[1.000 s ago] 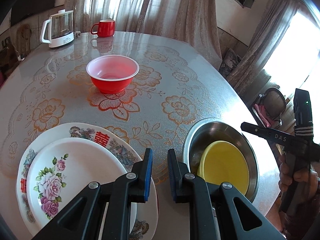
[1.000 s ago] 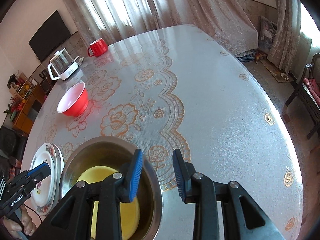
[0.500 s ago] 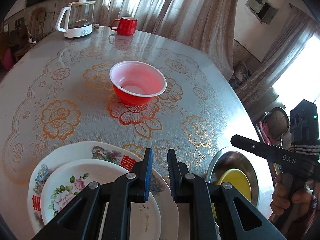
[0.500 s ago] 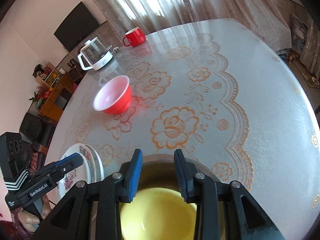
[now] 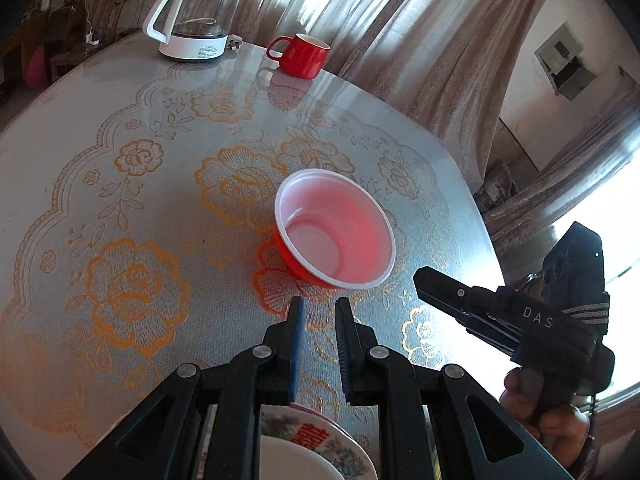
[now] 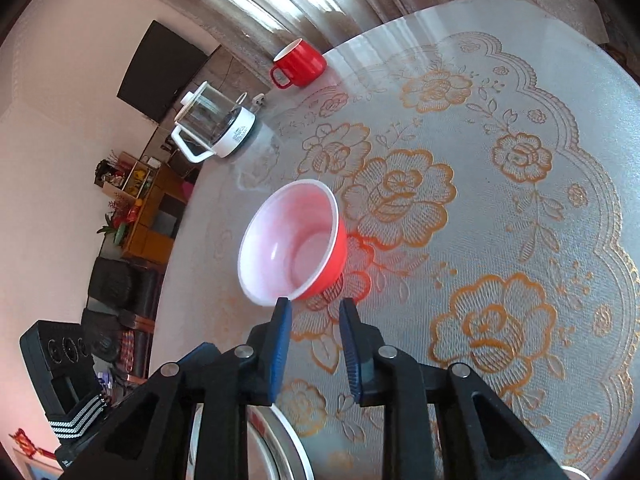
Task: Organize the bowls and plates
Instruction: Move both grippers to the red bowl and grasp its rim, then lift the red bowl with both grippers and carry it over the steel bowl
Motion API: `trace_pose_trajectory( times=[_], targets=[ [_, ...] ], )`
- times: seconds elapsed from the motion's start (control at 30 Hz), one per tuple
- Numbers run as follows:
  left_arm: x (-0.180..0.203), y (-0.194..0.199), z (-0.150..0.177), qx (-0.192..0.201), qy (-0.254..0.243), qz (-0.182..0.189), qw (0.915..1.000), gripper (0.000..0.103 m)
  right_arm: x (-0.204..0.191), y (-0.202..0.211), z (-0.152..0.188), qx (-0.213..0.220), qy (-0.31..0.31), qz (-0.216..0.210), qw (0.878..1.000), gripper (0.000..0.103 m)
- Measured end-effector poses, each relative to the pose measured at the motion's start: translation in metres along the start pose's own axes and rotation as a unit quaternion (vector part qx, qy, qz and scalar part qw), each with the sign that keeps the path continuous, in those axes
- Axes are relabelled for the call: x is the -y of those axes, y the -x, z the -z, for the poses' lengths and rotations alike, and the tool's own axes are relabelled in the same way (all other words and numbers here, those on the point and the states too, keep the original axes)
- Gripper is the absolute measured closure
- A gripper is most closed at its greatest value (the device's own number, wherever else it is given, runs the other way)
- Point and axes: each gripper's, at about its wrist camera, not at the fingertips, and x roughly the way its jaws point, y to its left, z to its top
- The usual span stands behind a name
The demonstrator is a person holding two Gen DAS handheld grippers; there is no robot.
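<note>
A red bowl with a white inside (image 5: 335,232) stands upright on the round table; it also shows in the right wrist view (image 6: 294,242). My left gripper (image 5: 319,308) is open and empty, just short of the bowl's near rim. My right gripper (image 6: 315,308) is open and empty, its tips close to the bowl's near rim. The right gripper also shows at the right of the left wrist view (image 5: 424,280). The stacked floral plates (image 5: 316,446) lie under my left gripper. A steel bowl's rim (image 6: 296,446) shows under my right gripper.
A glass kettle on a white base (image 5: 198,12) and a red mug (image 5: 302,55) stand at the table's far edge; both also show in the right wrist view, kettle (image 6: 214,124) and mug (image 6: 300,62). A lace-patterned cloth (image 5: 132,280) covers the table. Curtains hang behind.
Both grippers have moved forward over the table toward the red bowl, which now looms larger. The plates and the steel bowl with the yellow bowl have slid below the frames.
</note>
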Motion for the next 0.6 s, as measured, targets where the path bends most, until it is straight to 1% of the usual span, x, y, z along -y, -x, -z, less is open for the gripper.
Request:
trace_pose_trajectory(
  times=[0.1, 0.17, 0.23, 0.37, 0.47, 0.53, 0.6],
  targets=[
    [-0.009, -0.012, -0.017, -0.003, 0.013, 0.0, 0.9999, 0.088, 0.001, -0.013, -0.012, -0.001, -0.01, 0.011, 1.0, 0.08],
    [-0.014, -0.02, -0.026, -0.004, 0.021, -0.008, 0.9997, 0.088, 0.003, -0.021, -0.018, -0.004, -0.014, 0.019, 1.0, 0.082],
    [-0.018, -0.028, -0.034, -0.007, 0.029, -0.004, 0.9995, 0.088, 0.005, -0.028, -0.023, -0.008, -0.017, 0.022, 1.0, 0.083],
    [-0.021, -0.043, -0.045, -0.019, 0.039, -0.001, 0.9991, 0.088, 0.007, -0.04, -0.029, -0.016, -0.018, 0.023, 0.999, 0.09],
    [-0.021, -0.052, -0.044, -0.031, 0.036, 0.003, 0.9989, 0.09, 0.004, -0.043, -0.029, -0.018, -0.008, 0.022, 1.0, 0.093],
    [-0.017, -0.051, -0.038, -0.031, 0.021, -0.003, 0.9993, 0.091, 0.001, -0.042, -0.027, -0.022, 0.0, 0.024, 0.999, 0.094],
    [-0.014, -0.047, -0.031, -0.035, 0.016, 0.001, 0.9993, 0.091, 0.0, -0.038, -0.025, -0.021, 0.006, 0.028, 0.999, 0.093]
  ],
)
